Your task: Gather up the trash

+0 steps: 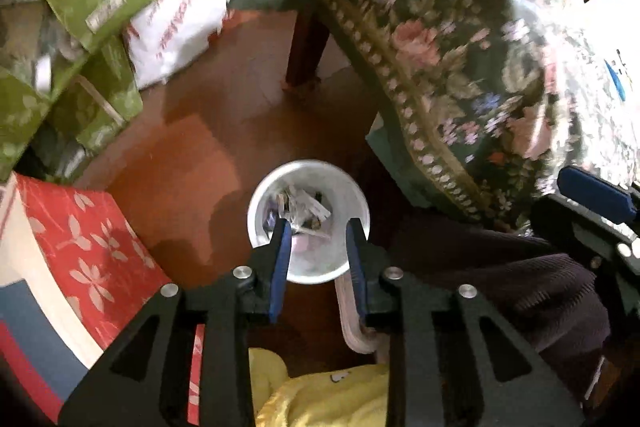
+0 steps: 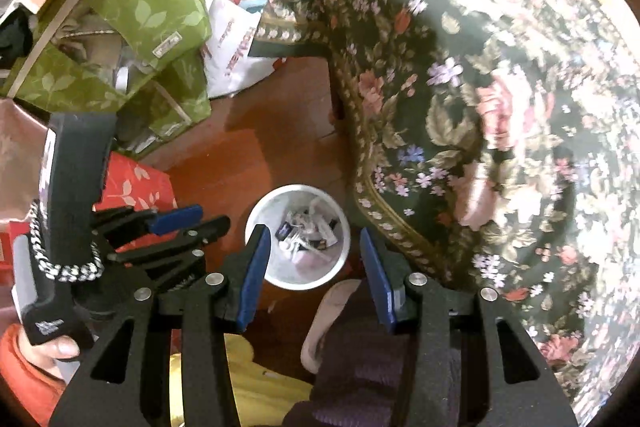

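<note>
Left gripper (image 1: 318, 231) and right gripper (image 2: 314, 247) both spread, nothing pinched — white bin (image 1: 308, 269) directly below. Keep drops centred; tablecloth (image 2: 460, 107) crowds at 2 o'clock.

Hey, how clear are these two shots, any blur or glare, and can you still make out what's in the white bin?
Left wrist view: the floral tablecloth is smeared by motion blur, its far right side washed out by bright light; the white bin is soft, its paper scraps readable only as crumpled bits. Right wrist view: sharper on the bin, fisheye bends the edges, and glare whitens the top.
</note>
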